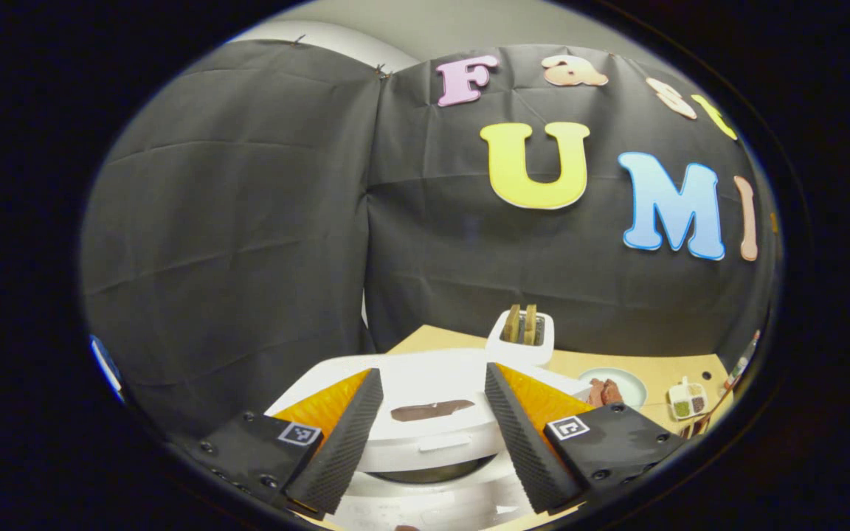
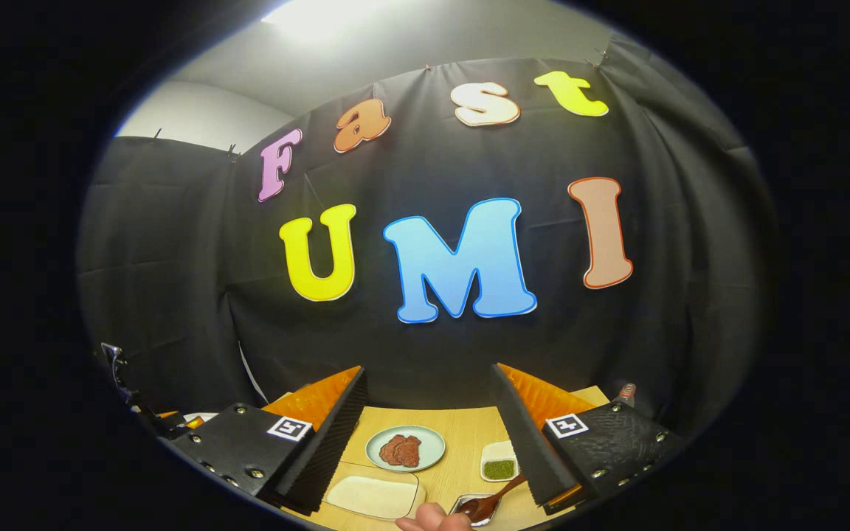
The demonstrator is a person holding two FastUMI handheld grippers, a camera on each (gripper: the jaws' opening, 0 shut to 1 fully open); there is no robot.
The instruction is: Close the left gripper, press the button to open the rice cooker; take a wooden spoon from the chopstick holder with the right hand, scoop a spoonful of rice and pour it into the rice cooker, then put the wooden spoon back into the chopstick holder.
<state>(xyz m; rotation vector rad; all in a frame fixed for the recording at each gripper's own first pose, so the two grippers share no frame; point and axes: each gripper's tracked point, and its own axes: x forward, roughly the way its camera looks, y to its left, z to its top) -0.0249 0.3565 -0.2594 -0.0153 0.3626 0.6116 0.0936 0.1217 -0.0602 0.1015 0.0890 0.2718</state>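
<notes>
Your left gripper [image 1: 432, 435] hangs with its jaws spread wide and nothing between them, just above the white rice cooker [image 1: 425, 413]. The cooker's lid is down, and a dark brown patch sits on top of it; whether that is a label or a handle recess, you cannot tell, and no writing on it can be read. A pale tab shows on the front edge of the lid, just below that patch. Behind the cooker, the white chopstick holder [image 1: 520, 341] stands upright on the wooden bench [image 1: 617, 365] with two wooden handles sticking up out of it. To its right lie a pale plate [image 1: 628, 383] with reddish-brown food and a small divided dish [image 1: 688, 400] of green and dark contents.

Your right gripper [image 2: 429, 442] is also open and empty, held over the bench. Between its fingers you see the pale plate [image 2: 405, 448] with the reddish-brown food. Just right of it sits a small white dish [image 2: 499, 462] of green grains, and nearer you a pale rectangular tray [image 2: 373, 494]. A dark spoon [image 2: 488, 504] rests with its bowl on a small shiny tray, handle angled up to the right. A fingertip [image 2: 432, 521] pokes in at the bottom edge.

Each gripper carries small square black-and-white markers on its finger mounts; they hold no readable words.
</notes>
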